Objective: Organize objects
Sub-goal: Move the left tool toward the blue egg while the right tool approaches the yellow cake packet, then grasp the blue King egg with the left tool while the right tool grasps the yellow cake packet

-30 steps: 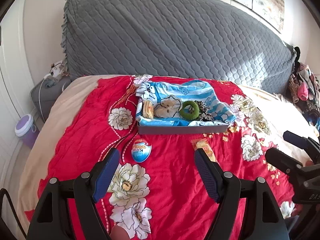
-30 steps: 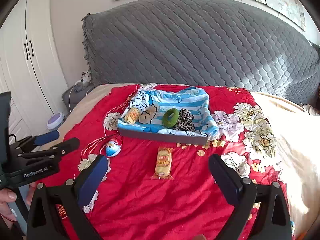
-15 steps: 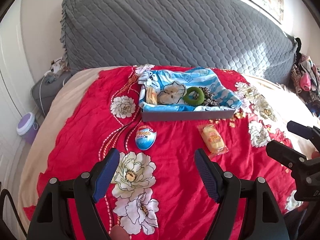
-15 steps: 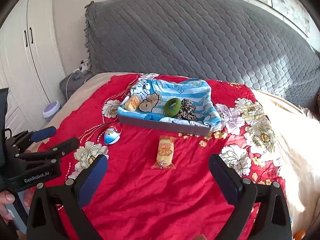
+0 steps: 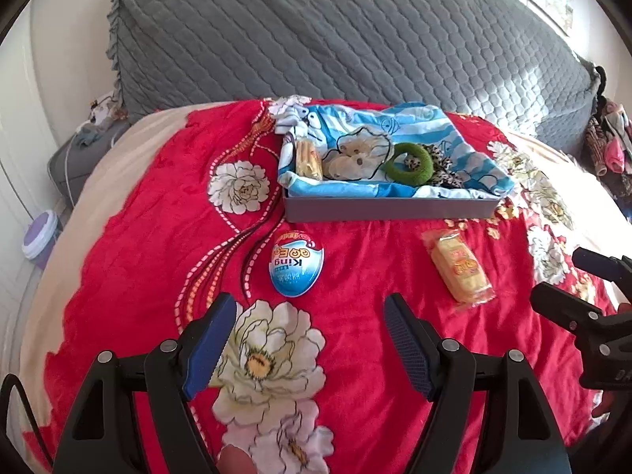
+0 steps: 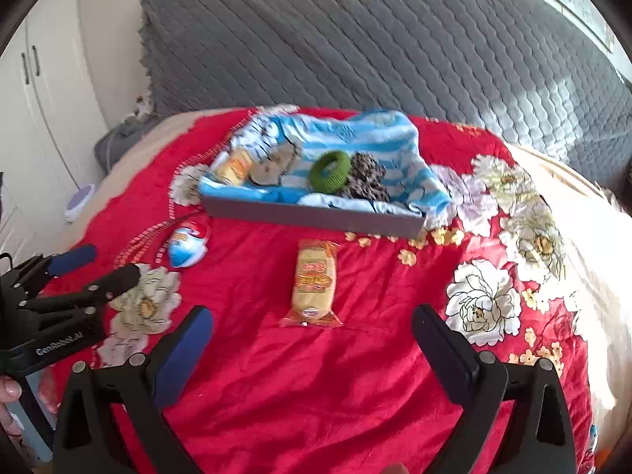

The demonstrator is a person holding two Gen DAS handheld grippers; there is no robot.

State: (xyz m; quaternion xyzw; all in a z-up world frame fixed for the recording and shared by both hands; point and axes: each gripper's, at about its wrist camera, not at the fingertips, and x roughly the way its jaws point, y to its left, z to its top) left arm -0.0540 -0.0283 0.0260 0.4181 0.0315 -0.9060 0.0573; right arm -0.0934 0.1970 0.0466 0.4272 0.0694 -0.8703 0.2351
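Note:
A blue and red toy egg (image 5: 296, 262) (image 6: 187, 245) lies on the red floral bedspread (image 5: 367, 339), just beyond my left gripper (image 5: 310, 314), whose jaws stand open and empty. A yellow wrapped snack cake (image 6: 315, 281) (image 5: 460, 265) lies beyond my right gripper (image 6: 312, 326), also open with nothing between its fingers. Behind both sits a grey tray (image 5: 389, 209) (image 6: 312, 217) lined with a blue striped cloth. In it lie another wrapped snack (image 5: 308, 157), a green ring (image 5: 409, 164) and a leopard-print scrunchie (image 6: 365, 181).
A grey quilted headboard (image 5: 335, 35) rises behind the bed. White wardrobe doors (image 6: 35, 98) and a purple-lidded container (image 5: 39, 237) are off the bed's left side. Clothes hang at the far right (image 5: 608, 146). Bright sunlight washes out the bedspread's right edge.
Both grippers have come down and closer to the bedspread; the egg, the snack cake and the tray look larger and nearer. Jaw openings look unchanged.

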